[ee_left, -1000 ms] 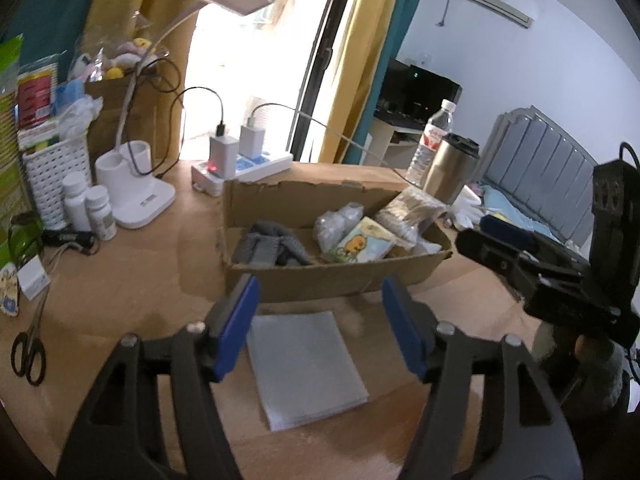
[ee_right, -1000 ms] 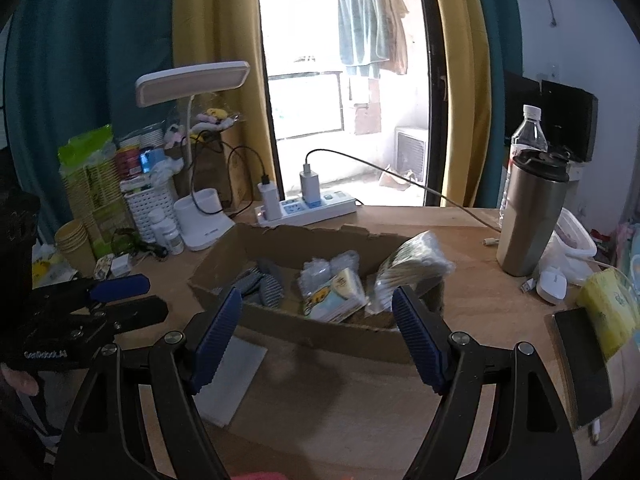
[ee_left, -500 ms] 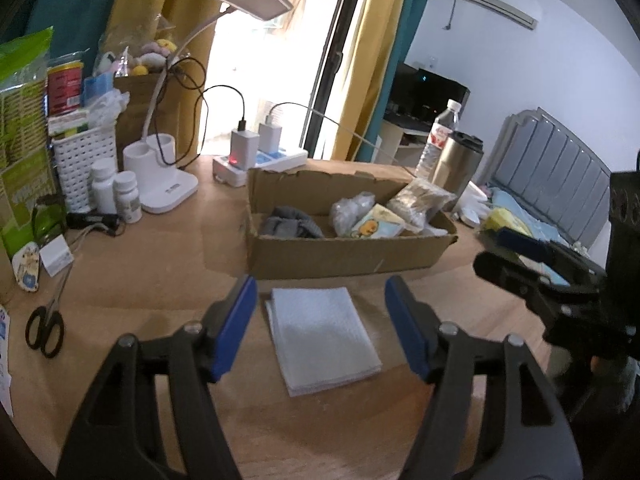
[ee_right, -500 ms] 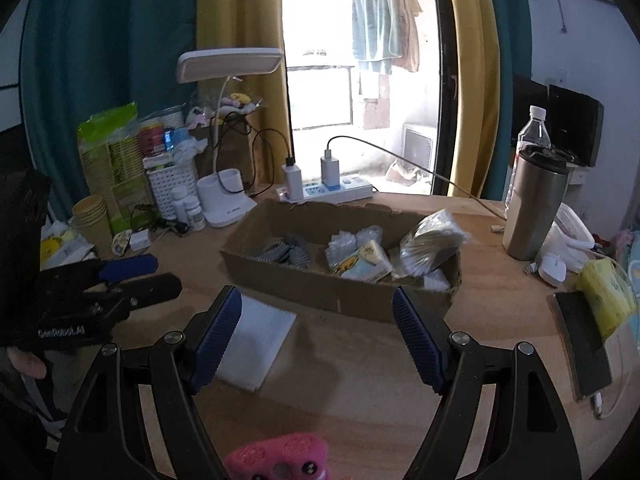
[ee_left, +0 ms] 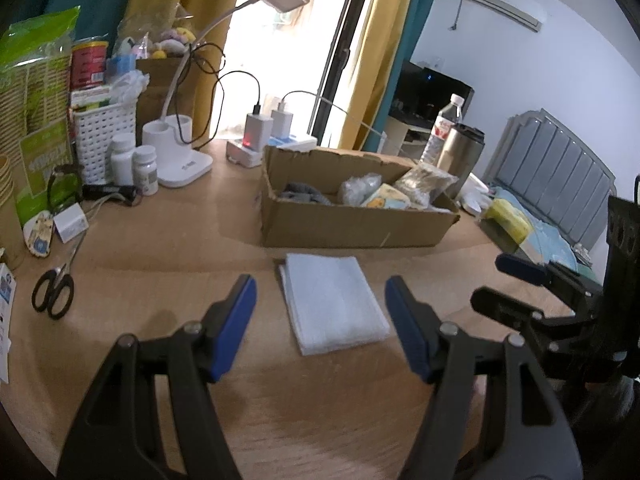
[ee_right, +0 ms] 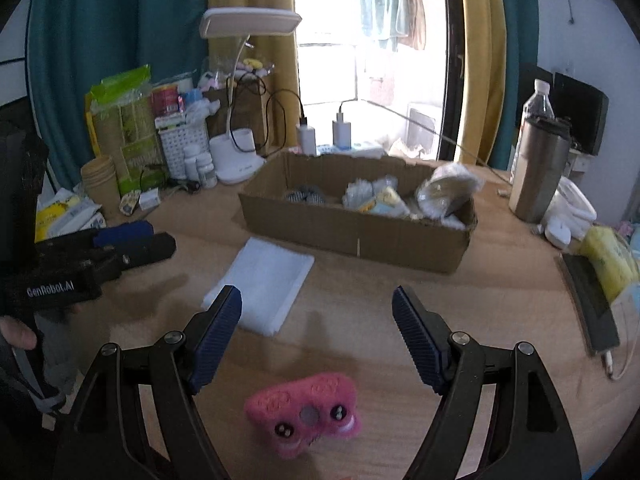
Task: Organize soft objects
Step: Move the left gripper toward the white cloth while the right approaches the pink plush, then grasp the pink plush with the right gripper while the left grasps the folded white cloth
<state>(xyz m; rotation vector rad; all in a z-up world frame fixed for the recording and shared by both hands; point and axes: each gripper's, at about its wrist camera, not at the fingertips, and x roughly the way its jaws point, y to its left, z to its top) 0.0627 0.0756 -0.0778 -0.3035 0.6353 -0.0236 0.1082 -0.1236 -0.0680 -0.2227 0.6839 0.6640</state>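
I hold both grippers, left gripper (ee_left: 320, 312) and right gripper (ee_right: 316, 320), wide apart and empty; white folded cloth (ee_left: 334, 304) lies mid-tabletop before the cardboard box (ee_left: 352, 224), pink plush toy (ee_right: 306, 414) near the front edge. Next, I judge: lower and close on one.

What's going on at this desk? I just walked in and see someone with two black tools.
A person holds a pair of tongs in each hand over a wooden desk, sorting soft things. Both the left tongs and the right tongs are open and hold nothing. A folded white cloth lies on the desk in front of a cardboard box that already has soft items in it. A pink plush toy lies on the desk near the right tongs, not gripped.
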